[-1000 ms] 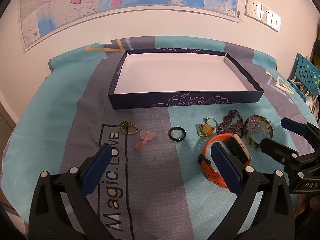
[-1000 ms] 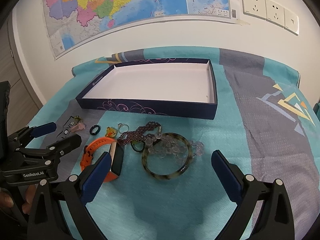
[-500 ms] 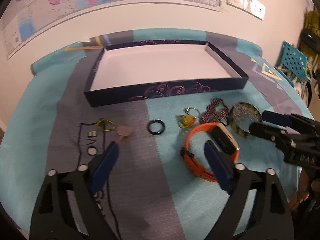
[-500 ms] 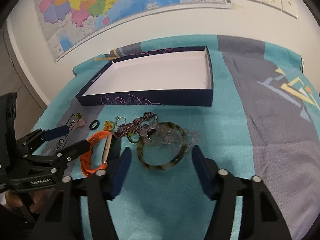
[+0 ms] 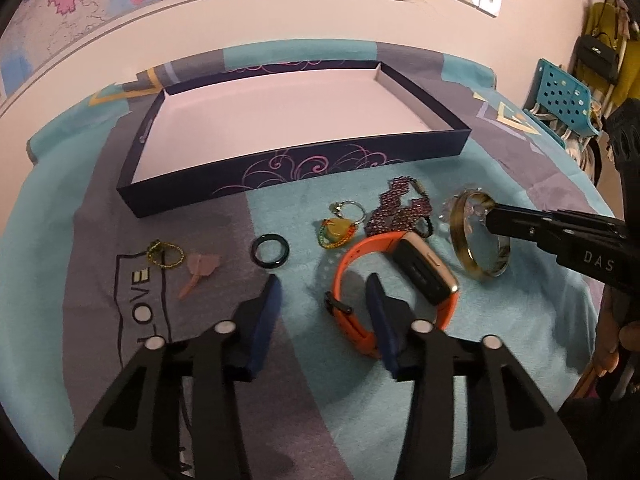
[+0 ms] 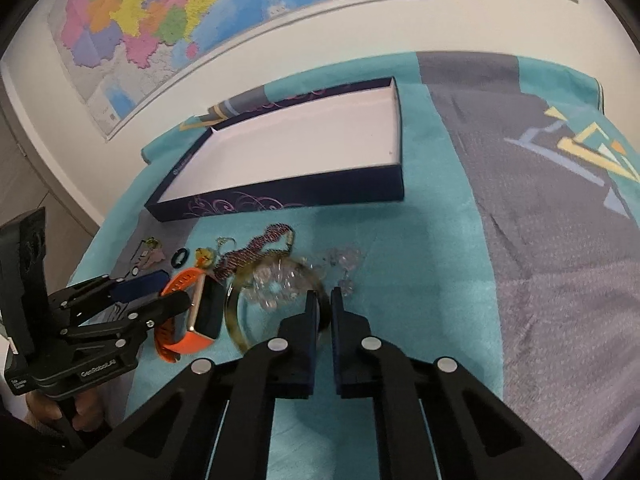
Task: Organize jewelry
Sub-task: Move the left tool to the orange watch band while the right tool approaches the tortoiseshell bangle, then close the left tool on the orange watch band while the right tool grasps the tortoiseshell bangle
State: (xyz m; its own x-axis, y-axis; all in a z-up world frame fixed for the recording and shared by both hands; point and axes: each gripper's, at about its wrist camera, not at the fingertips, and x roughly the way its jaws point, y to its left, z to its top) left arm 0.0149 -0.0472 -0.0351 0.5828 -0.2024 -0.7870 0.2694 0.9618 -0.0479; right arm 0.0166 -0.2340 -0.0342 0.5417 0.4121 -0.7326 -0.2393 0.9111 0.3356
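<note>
An orange-strapped watch (image 5: 424, 276) lies on the cloth in front of the navy box (image 5: 280, 184). My left gripper (image 5: 322, 292) hangs low over it, jaws closing. The right finger sits inside the strap loop, and the strap's left side lies between the pads, untouched. In the right wrist view my right gripper (image 6: 324, 304) is shut on the near rim of the tortoiseshell bangle (image 6: 236, 320). The bangle (image 5: 476, 272) stands tilted in the left wrist view. Clear crystal beads (image 6: 276, 280) lie inside it.
A dark ring (image 5: 270, 251), a yellow pendant (image 5: 338, 232), a purple beaded bracelet (image 5: 400, 208), a pink piece (image 5: 200, 268) and a small green cord (image 5: 165, 254) lie in a row before the box. A blue perforated crate (image 5: 564, 100) stands off the table's right.
Both grippers have narrowed from wide open. The left one sank onto the watch strap. The right one dropped to the bangle and shut on its rim, tilting it.
</note>
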